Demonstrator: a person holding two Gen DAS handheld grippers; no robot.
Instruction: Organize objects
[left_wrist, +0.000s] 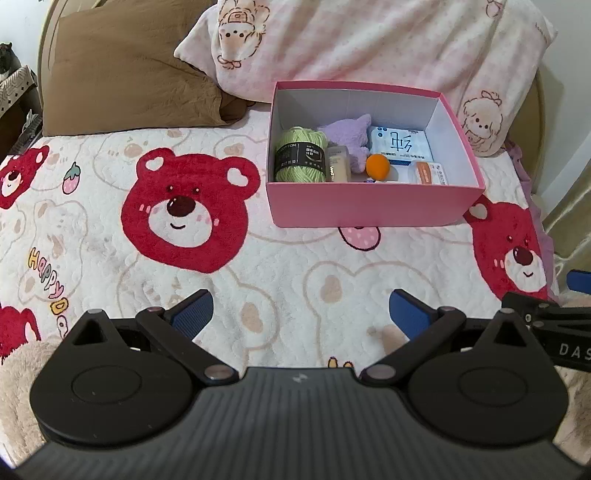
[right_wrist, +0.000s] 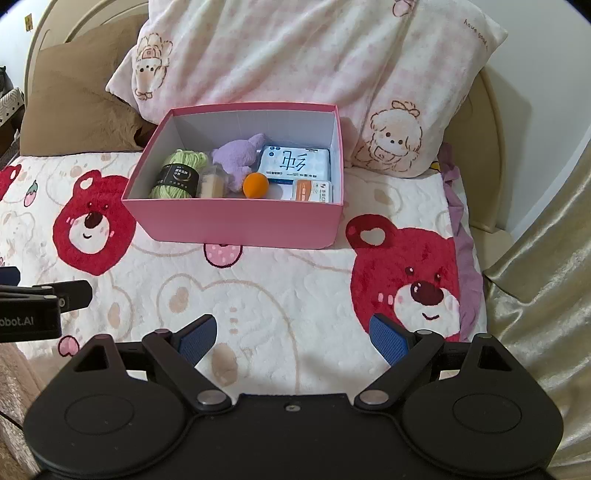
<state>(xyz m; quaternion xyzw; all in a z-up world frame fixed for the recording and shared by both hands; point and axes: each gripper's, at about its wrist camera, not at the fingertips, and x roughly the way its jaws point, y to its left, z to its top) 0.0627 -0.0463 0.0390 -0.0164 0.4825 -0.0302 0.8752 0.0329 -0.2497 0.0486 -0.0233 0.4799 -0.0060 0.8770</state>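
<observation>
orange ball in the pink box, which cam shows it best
The right wrist view: the orange ball sits nearer mid-frame, its round outline clear above the pink box front wall. The left wrist view shows the same ball, about as sharp, but further off-centre.

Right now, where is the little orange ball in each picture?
Left wrist view: the orange ball is right of centre in the upper half, inside the pink box near its front wall.
Right wrist view: the orange ball is left of centre in the upper half, in the same box.
Shared landmark: the green yarn at the box's left end; a purple plush toy sits behind the ball.
</observation>
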